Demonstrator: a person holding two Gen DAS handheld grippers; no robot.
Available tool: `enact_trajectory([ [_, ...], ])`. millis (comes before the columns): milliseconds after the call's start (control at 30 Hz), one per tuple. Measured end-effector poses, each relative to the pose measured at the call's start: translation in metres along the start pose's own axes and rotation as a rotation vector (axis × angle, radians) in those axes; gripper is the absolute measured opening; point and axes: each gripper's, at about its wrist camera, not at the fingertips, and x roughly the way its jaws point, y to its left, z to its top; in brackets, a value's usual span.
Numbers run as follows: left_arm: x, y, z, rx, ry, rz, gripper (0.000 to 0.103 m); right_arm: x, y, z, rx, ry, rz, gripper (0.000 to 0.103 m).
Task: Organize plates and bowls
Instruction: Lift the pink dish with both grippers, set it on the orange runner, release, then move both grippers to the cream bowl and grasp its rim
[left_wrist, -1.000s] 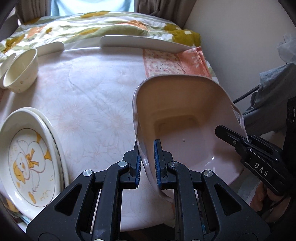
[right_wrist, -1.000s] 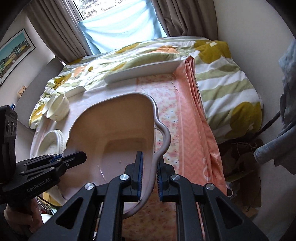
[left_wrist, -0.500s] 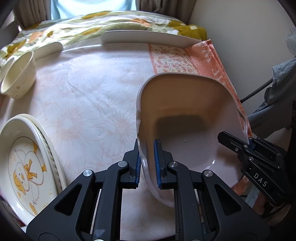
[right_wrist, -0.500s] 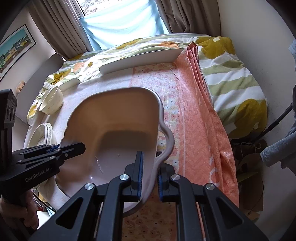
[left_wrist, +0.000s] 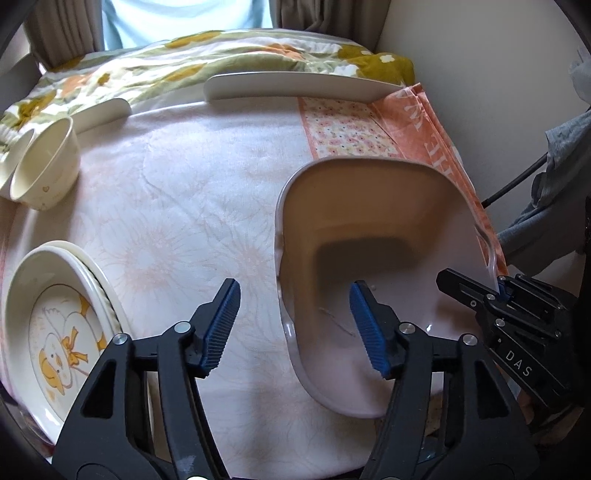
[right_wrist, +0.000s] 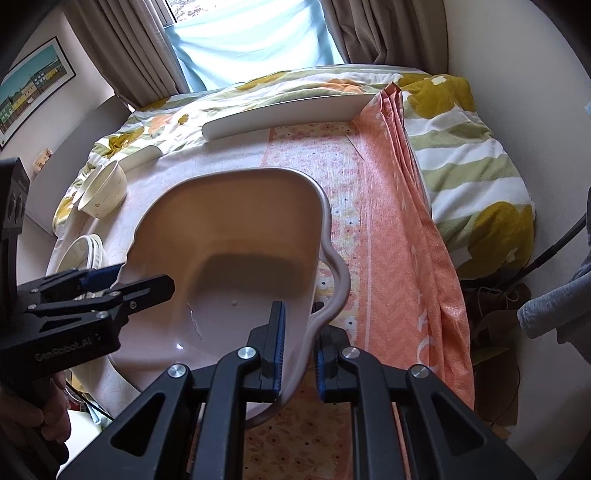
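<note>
A large pale pink basin (left_wrist: 373, 236) rests on the cloth-covered table at the right. My left gripper (left_wrist: 295, 325) is open, its fingers astride the basin's left rim without gripping it. My right gripper (right_wrist: 298, 341) is shut on the basin's (right_wrist: 236, 236) right rim. A stack of plates with a duck picture (left_wrist: 55, 325) lies at the left. Cream bowls (left_wrist: 46, 164) stand at the far left; they also show in the right wrist view (right_wrist: 105, 190).
The table (left_wrist: 177, 229) has a pale floral cloth with an orange patterned cloth (right_wrist: 399, 236) at its right side. White curved rails (left_wrist: 295, 86) edge the far side. A flowered quilt (right_wrist: 461, 147) lies behind. Grey clothing (left_wrist: 561, 155) hangs at the right.
My left gripper has opened and let go of the basin's left rim. The basin has come down onto the table. My right gripper stays shut on the right rim.
</note>
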Motion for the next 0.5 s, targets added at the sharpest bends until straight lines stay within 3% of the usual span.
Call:
enact_trajectory([
  [67, -0.003, 0.000, 0.002, 0.000, -0.008, 0.005, 0.061, -0.002, -0.001, 0.000, -0.004, -0.004, -0.008, 0.017],
  [133, -0.009, 0.001, 0.003, 0.001, -0.017, 0.005, 0.061, -0.004, -0.004, 0.000, -0.001, -0.004, -0.010, 0.031],
  [200, -0.018, 0.001, 0.005, 0.002, -0.029, 0.011, 0.061, -0.009, -0.006, 0.000, 0.005, -0.007, -0.007, 0.037],
  [400, -0.067, 0.008, 0.006, -0.020, -0.089, 0.028, 0.061, -0.044, 0.004, 0.002, -0.029, -0.033, 0.011, 0.040],
  [467, -0.091, 0.013, 0.004, -0.036, -0.121, 0.041, 0.066, -0.060, 0.013, 0.007, -0.055, -0.046, 0.036, 0.051],
  [500, -0.104, 0.017, 0.002, -0.045, -0.140, 0.054, 0.077, -0.068, 0.017, 0.009, -0.070, -0.060, 0.048, 0.073],
])
